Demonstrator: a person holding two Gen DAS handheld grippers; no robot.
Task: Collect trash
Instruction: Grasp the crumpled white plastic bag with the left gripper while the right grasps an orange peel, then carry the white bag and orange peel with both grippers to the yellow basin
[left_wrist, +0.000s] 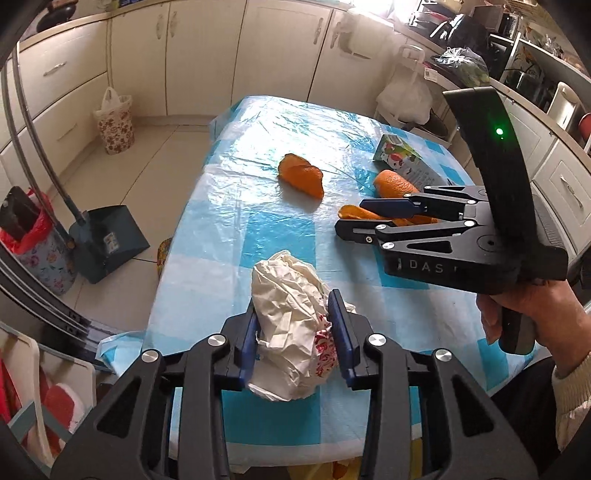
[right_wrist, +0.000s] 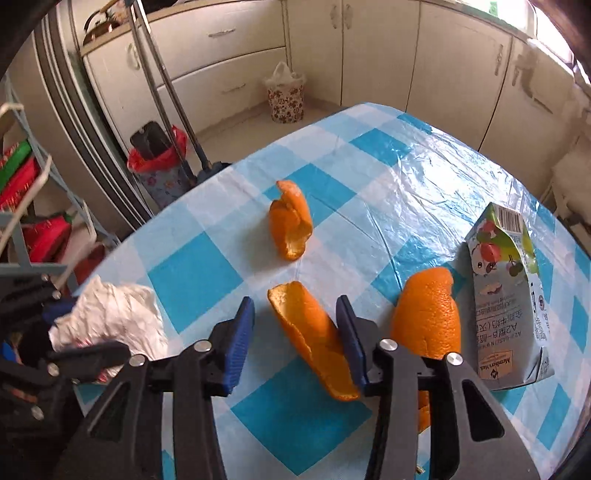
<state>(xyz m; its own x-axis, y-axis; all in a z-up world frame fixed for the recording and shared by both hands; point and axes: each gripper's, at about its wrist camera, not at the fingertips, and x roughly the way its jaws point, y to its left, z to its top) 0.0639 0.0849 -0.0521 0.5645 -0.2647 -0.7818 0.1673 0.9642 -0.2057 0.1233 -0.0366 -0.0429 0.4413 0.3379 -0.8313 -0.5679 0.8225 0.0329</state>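
Note:
A crumpled white wad of paper (left_wrist: 291, 295) lies near the front of the blue-checked table (left_wrist: 258, 229). My left gripper (left_wrist: 293, 306) is shut on it, both blue pads against its sides; the right wrist view shows the same grip at the far left (right_wrist: 85, 328). My right gripper (right_wrist: 294, 306) is open around a curled orange peel (right_wrist: 314, 336). Its right pad touches the peel and its left pad stands apart. From the left wrist view it lies on its side (left_wrist: 351, 214), held by a hand (left_wrist: 524, 306). Two more peels (right_wrist: 290, 225) (right_wrist: 428, 317) and a flattened milk carton (right_wrist: 506, 295) lie on the table.
On the floor left of the table stand a floral bin with a red bag (left_wrist: 40, 251) and a dark dustpan (left_wrist: 107, 240). A second floral bin with a white bag (left_wrist: 112, 125) stands by the cabinets. A full white bag (left_wrist: 404, 96) sits beyond the table's far right corner.

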